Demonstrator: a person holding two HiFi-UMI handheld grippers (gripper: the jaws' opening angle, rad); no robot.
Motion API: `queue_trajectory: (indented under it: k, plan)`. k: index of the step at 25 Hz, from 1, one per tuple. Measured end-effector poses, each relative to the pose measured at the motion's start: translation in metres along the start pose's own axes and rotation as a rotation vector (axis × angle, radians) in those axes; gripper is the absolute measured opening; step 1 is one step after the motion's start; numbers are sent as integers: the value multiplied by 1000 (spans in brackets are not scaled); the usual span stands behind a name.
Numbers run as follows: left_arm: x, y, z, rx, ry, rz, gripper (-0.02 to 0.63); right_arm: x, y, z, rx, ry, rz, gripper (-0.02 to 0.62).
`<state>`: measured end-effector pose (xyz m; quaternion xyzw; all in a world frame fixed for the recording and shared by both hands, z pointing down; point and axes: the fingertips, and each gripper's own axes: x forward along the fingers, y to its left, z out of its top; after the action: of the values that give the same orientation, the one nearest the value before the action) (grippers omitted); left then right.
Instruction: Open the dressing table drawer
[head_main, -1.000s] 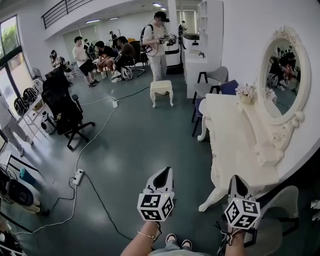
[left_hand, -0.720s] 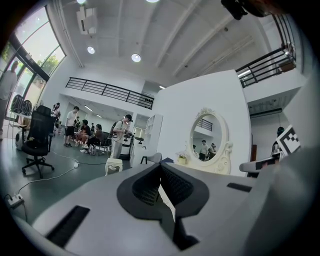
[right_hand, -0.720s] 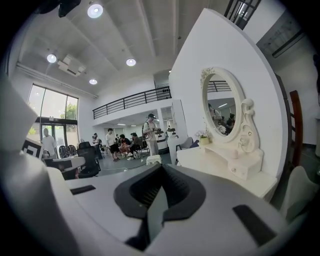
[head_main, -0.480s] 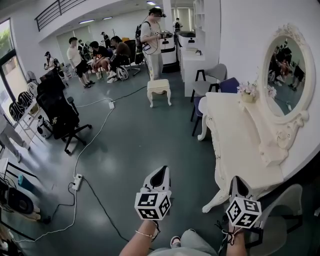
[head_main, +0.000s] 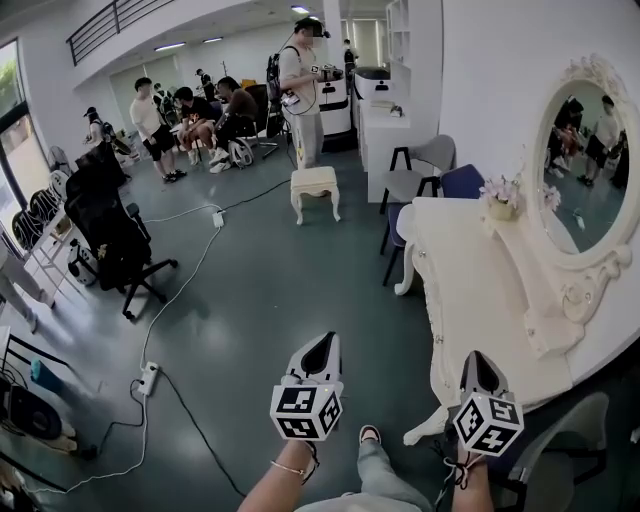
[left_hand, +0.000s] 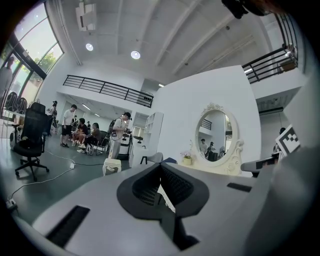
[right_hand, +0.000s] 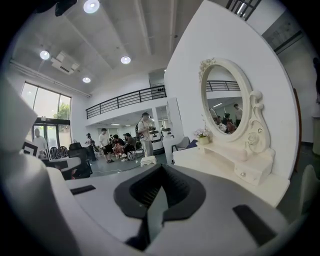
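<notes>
Grey floor (head_main: 250, 300) of a big hall lies around you, with people far at the back. Your left gripper (head_main: 324, 350) has its jaws together with nothing between them. Your right gripper (head_main: 478, 368) looks the same: pads meeting, empty. Both point forward over the floor and touch nothing.

Just to the right of the right gripper stands the white dressing table (head_main: 470, 290), near it but apart. Under its oval mirror (head_main: 590, 170) sits a low shelf unit. In the right gripper view one small drawer (right_hand: 251, 171) shows there, with a round knob (right_hand: 243, 174). Whether the table front has another drawer I cannot tell.

I judge the drawer is light, stiff painted wood and will slide with little force. The knob is the only place to take hold. It is small and probably smooth, so the pads can slip. You will need to open the jaws, close them on both sides of the knob and pull straight out. A flower pot (head_main: 500, 195) stands on the top, so pull gently.
</notes>
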<state>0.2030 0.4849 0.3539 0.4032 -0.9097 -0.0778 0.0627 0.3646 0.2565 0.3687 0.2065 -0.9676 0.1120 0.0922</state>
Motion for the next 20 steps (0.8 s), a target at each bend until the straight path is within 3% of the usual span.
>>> queue_trajectory:
  k: [20]
  plan:
    - [243,28,26,28,28,-30,17,219,-57,63,29,40,-27,8]
